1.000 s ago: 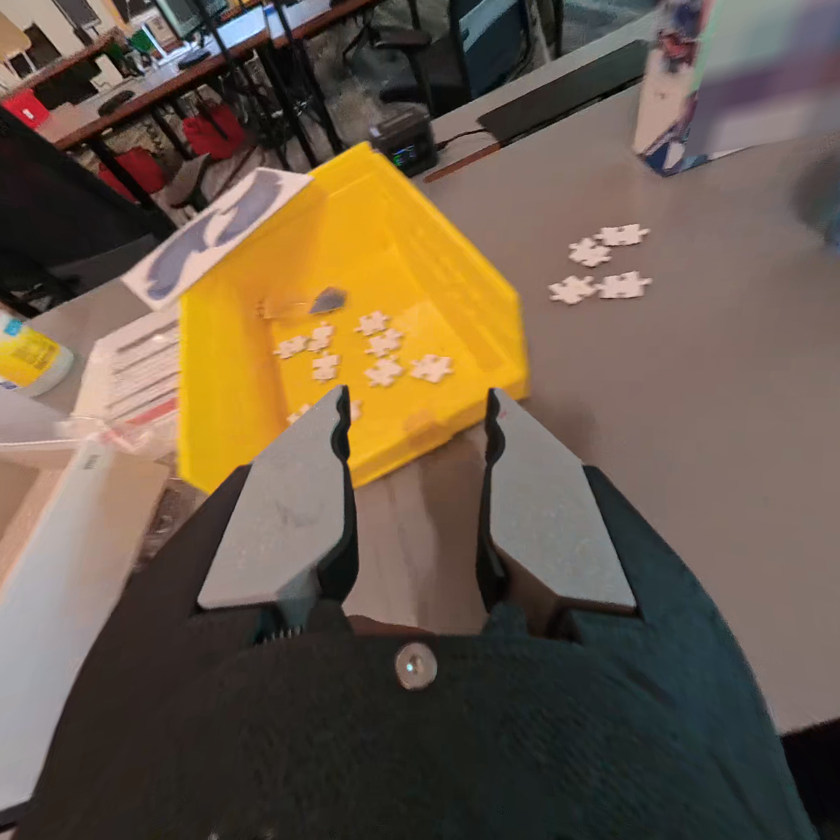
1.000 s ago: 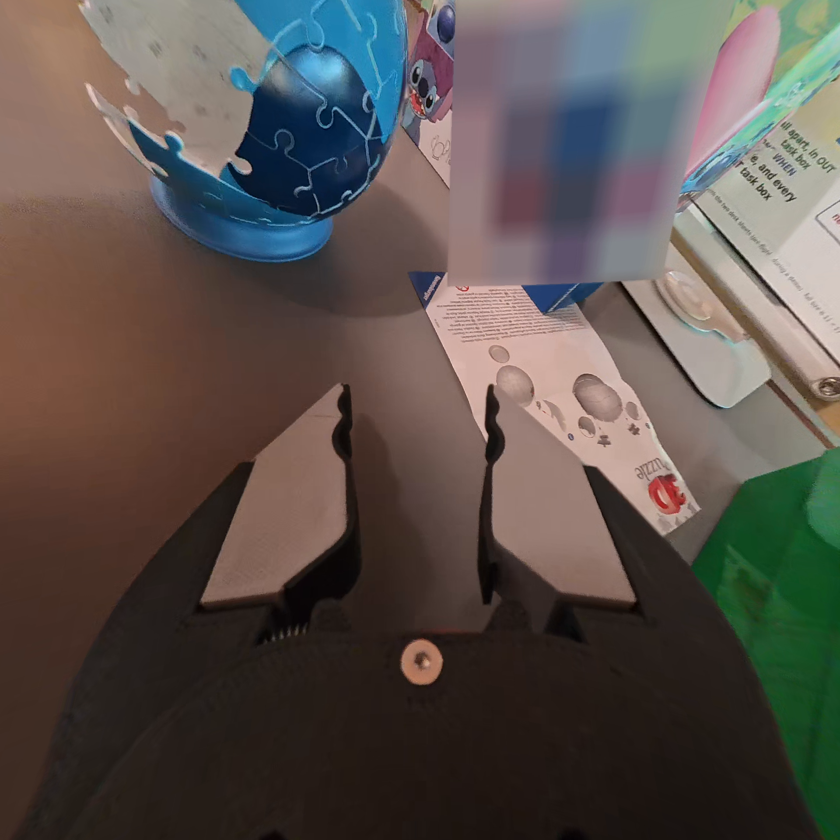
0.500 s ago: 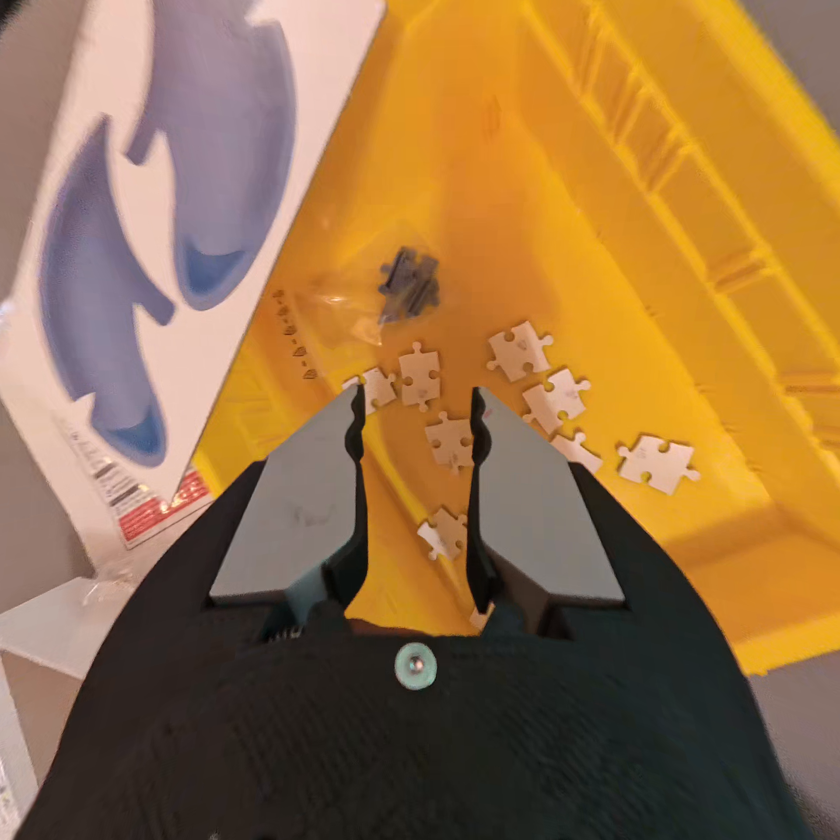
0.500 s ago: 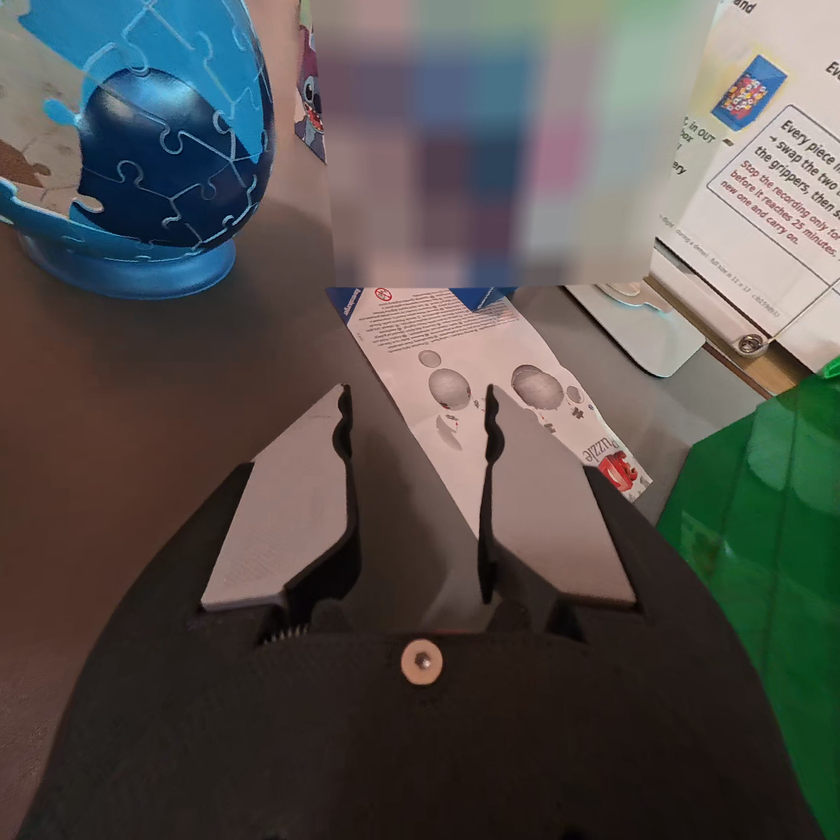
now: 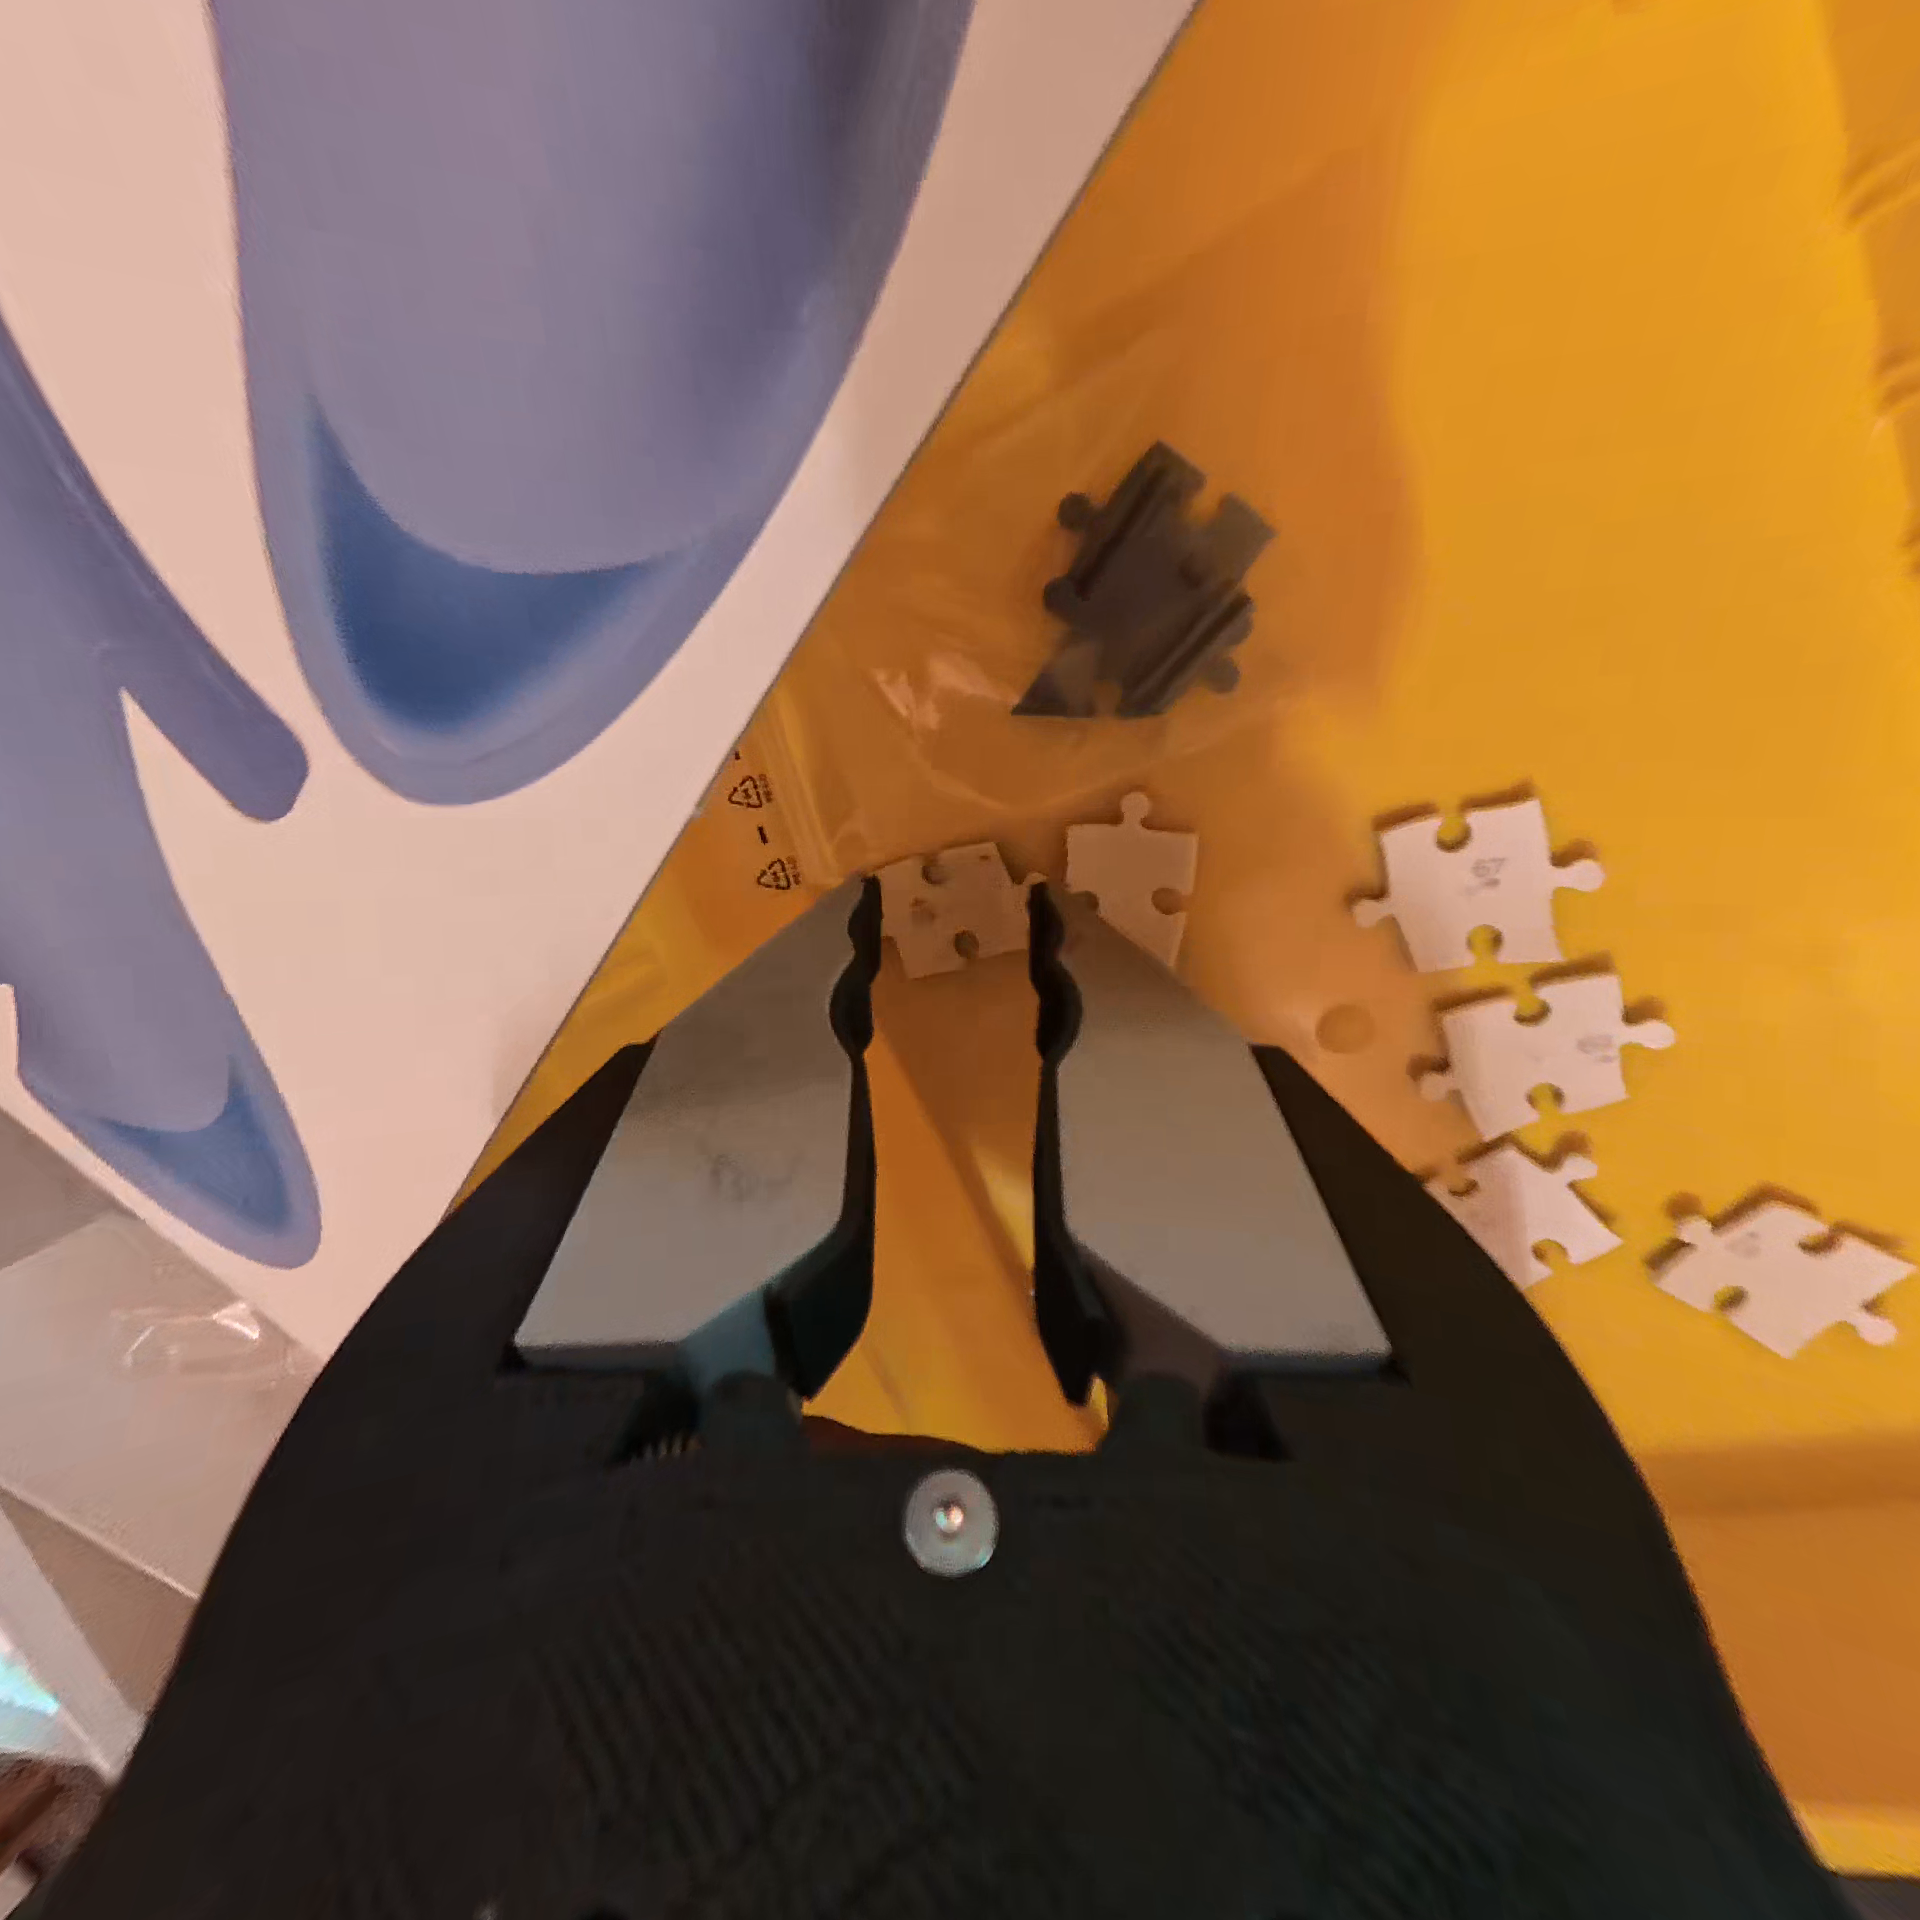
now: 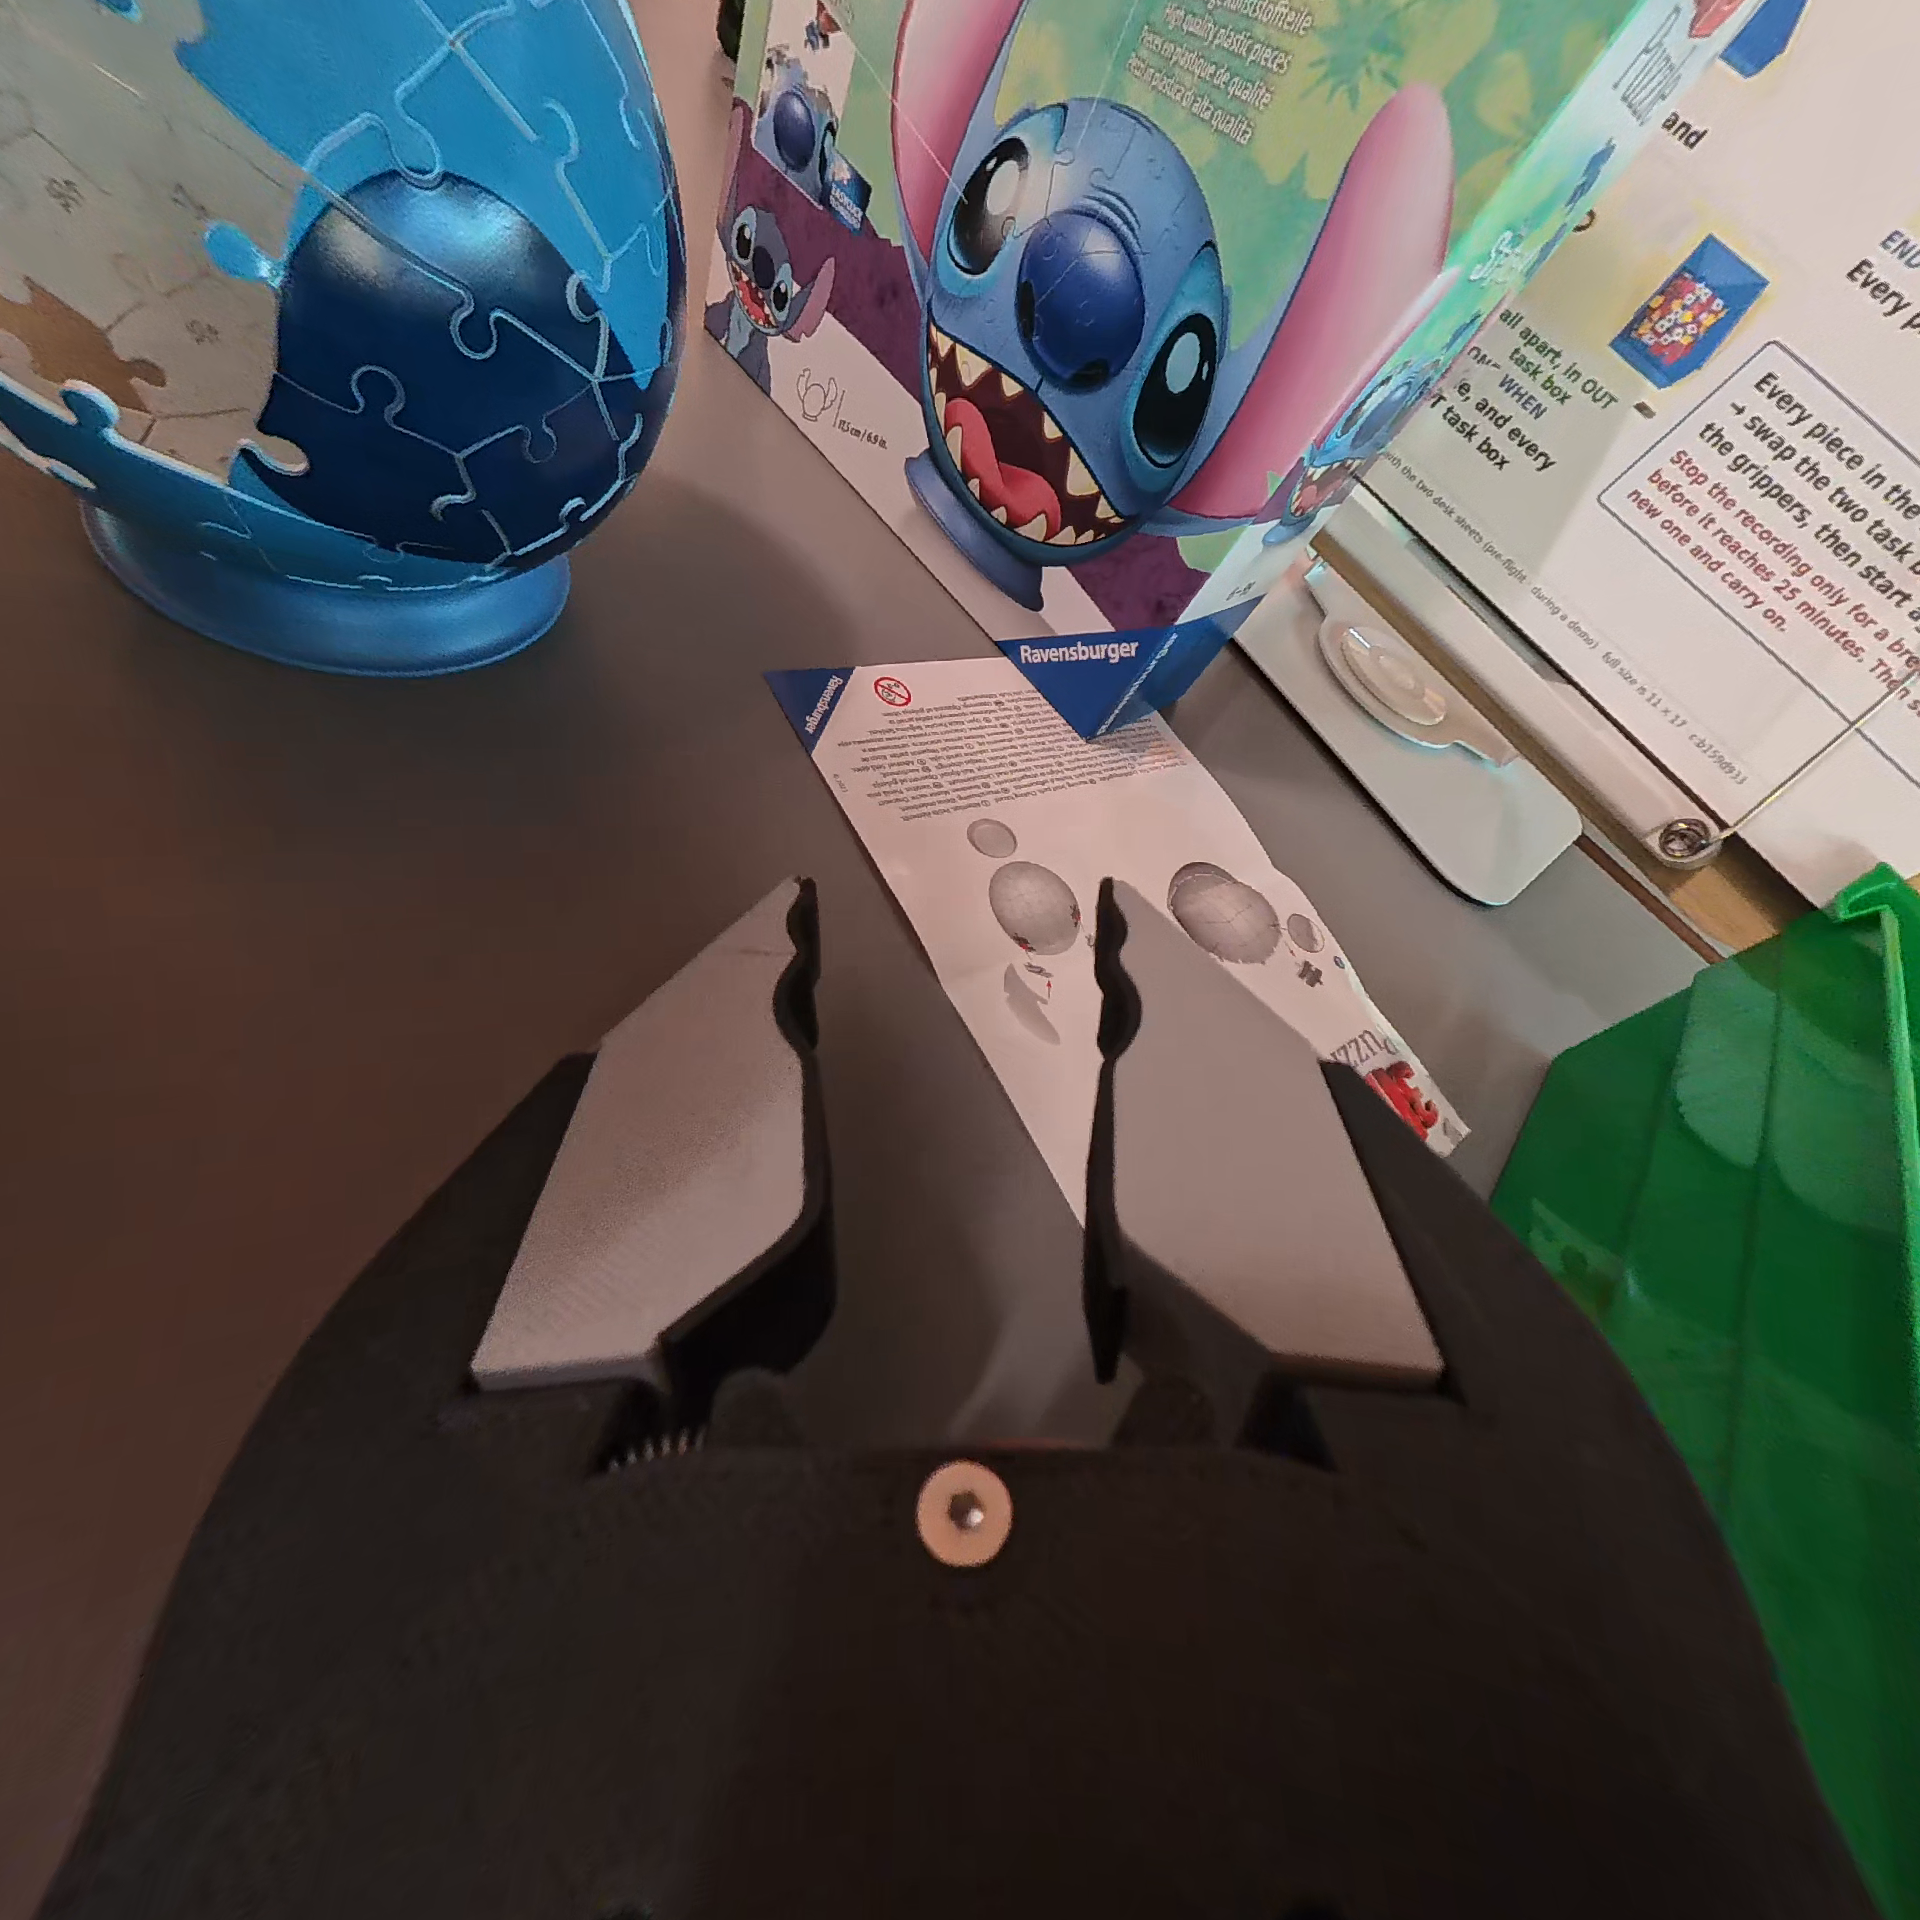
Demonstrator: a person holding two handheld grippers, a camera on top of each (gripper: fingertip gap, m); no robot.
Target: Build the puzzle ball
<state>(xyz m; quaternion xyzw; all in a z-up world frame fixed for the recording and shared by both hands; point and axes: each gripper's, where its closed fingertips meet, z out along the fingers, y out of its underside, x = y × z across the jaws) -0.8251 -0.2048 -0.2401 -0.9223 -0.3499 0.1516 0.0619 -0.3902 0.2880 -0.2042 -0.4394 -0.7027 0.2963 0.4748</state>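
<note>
Left tool (image 5: 951, 904) open, tips flanking puzzle piece (image 5: 956, 920).

left gripper (image 5: 951, 904): jaws parted by a narrow gap, nothing clamped
right gripper (image 6: 954, 914): jaws parted wider, empty

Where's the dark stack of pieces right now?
Left wrist view: the dark stack lies in the yellow bin, beyond the white pieces ahead of the left gripper.
</note>
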